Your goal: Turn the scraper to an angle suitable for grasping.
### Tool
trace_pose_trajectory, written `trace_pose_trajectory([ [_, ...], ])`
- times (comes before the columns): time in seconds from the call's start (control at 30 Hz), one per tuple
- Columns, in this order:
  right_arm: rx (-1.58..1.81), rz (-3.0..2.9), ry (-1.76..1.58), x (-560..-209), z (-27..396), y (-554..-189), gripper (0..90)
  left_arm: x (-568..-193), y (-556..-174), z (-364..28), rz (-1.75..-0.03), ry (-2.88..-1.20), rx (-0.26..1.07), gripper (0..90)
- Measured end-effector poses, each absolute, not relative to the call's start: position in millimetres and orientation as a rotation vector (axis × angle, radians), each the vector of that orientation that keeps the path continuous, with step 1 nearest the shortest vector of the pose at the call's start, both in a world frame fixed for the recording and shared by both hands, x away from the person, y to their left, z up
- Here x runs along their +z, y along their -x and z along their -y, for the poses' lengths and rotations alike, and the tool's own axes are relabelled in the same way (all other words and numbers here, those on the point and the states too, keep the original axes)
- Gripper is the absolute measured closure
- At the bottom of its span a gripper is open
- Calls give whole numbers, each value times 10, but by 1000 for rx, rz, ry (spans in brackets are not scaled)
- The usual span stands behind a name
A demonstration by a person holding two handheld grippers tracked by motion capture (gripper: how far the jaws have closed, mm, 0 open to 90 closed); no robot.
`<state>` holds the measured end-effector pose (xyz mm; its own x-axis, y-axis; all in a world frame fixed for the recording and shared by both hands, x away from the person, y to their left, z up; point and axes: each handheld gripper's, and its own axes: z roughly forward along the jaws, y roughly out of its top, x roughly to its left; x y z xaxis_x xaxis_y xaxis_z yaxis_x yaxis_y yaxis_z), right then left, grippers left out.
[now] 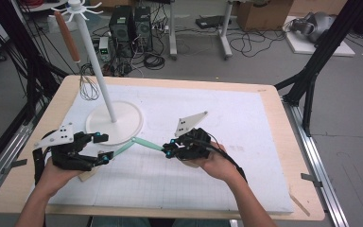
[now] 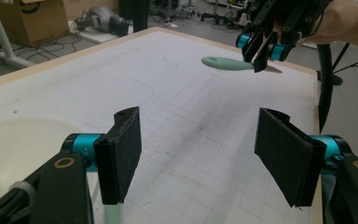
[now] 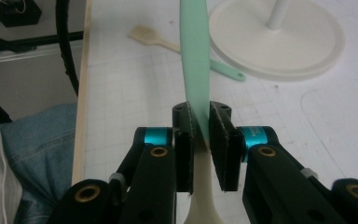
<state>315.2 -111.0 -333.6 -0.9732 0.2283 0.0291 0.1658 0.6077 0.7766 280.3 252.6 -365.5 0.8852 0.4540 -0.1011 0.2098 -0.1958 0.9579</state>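
My right gripper (image 1: 168, 148) (image 3: 200, 135) is shut on a spatula with a mint green handle (image 1: 149, 143) (image 3: 195, 56) and holds it above the mat. The handle sticks out past the jaws toward the stand, and a cream part runs back below them. In the left gripper view that right gripper (image 2: 261, 53) hangs at the top right with the green handle (image 2: 226, 63) in it. My left gripper (image 1: 103, 147) (image 2: 203, 156) stands open, with nothing pressed between its pads. A second green utensil (image 1: 120, 149) (image 3: 226, 70) lies on the mat, one end by the left jaws.
A white hanging stand with a round base (image 1: 115, 124) (image 3: 284, 46) rises at the left; a whisk (image 1: 89, 87) and a wooden-handled tool (image 1: 67, 35) hang from it. A wooden spatula (image 3: 151, 38) lies near the left hand. A white mat (image 1: 217, 179) covers the table.
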Motion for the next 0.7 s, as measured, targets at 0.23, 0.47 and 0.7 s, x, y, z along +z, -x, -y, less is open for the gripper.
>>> trace_pose_trajectory([
  [0.23,1352,-2737,-290,-3244,1011,-3119,806,-3631,-2788,-2471,-475,-1775,216,359],
  [0.47,1384,-2721,-243,-3174,913,-3090,806,-3619,-2782,-2411,-453,-1769,190,366],
  [0.7,1401,-2729,-213,-3166,809,-3063,805,-3622,-2774,-2346,-435,-1770,159,387],
])
